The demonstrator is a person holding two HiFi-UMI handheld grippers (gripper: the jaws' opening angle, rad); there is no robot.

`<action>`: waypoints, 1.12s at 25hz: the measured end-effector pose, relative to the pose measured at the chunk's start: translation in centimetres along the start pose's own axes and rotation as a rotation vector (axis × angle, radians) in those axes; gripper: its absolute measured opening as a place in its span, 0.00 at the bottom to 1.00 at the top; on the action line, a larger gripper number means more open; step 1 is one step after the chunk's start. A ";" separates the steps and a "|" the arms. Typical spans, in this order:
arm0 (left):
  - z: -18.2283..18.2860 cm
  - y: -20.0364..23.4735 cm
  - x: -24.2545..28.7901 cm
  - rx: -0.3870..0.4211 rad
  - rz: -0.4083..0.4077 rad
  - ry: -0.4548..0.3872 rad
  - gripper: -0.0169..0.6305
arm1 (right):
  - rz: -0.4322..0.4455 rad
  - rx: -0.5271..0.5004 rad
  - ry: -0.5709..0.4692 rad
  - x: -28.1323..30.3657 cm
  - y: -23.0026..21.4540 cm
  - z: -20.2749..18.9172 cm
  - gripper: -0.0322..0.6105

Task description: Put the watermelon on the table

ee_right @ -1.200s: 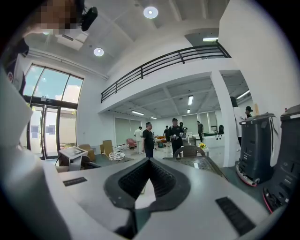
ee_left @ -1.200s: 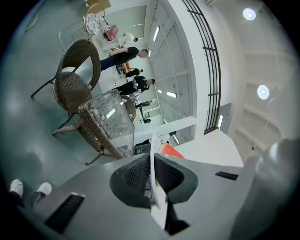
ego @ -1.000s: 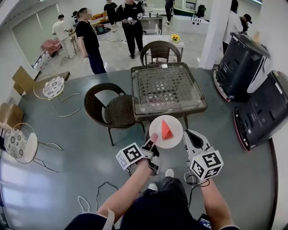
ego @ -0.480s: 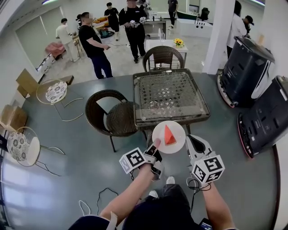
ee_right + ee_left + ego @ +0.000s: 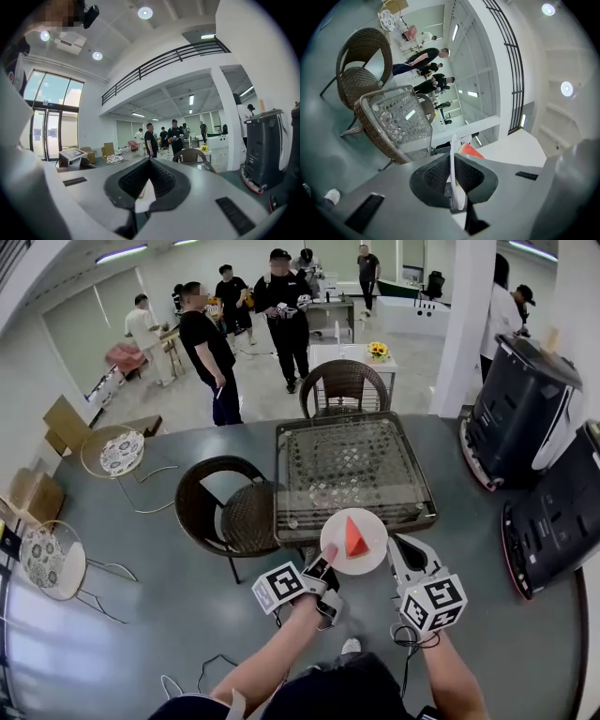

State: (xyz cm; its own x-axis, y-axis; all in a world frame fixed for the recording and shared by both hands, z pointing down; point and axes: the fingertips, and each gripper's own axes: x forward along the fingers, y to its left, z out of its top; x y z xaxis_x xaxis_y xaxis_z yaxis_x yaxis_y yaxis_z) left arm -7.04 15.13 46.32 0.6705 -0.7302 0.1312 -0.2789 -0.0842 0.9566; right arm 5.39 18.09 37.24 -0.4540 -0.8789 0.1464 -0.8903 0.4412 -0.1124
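Red watermelon [image 5: 353, 538] wedge on white plate [image 5: 371, 555], carried at near edge of wicker desk [image 5: 352, 465]. Jaws of left gripper [image 5: 326, 555] clamped on plate's left rim; jaws of right gripper [image 5: 395, 547] pinching right rim.

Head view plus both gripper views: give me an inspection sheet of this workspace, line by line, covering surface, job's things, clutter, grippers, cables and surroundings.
Surface: glass-topped wicker table, top bare.
Job's things: watermelon slice on a white plate, held at the table's near edge, not set down.
Clutter: nothing seen on the table.
Grippers: left gripper shut on the plate's rim; right gripper shut on the opposite rim.
Cables: loose cable on the floor near the person.
Surroundings: wicker chair left of the table; second wicker chair behind it; two black machines to the right; people standing beyond.
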 end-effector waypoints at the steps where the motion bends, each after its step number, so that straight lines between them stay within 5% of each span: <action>1: 0.1 -0.2 0.7 -0.001 0.002 -0.003 0.05 | 0.005 0.001 -0.001 0.3 -0.6 0.3 0.05; 18: 3.3 0.0 8.4 0.002 0.030 -0.036 0.05 | 0.063 0.020 0.010 6.5 -7.5 1.0 0.05; 28: 8.9 3.3 15.4 -0.029 0.020 -0.013 0.05 | 0.037 0.012 0.054 14.5 -11.2 0.5 0.05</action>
State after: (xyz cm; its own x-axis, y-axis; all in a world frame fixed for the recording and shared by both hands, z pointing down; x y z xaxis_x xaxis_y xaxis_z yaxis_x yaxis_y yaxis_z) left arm -3.74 -2.46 49.22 0.6559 -0.7403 0.1474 -0.2720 -0.0496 0.9610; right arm 8.76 0.32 40.13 -0.4882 -0.8508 0.1943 -0.8725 0.4709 -0.1301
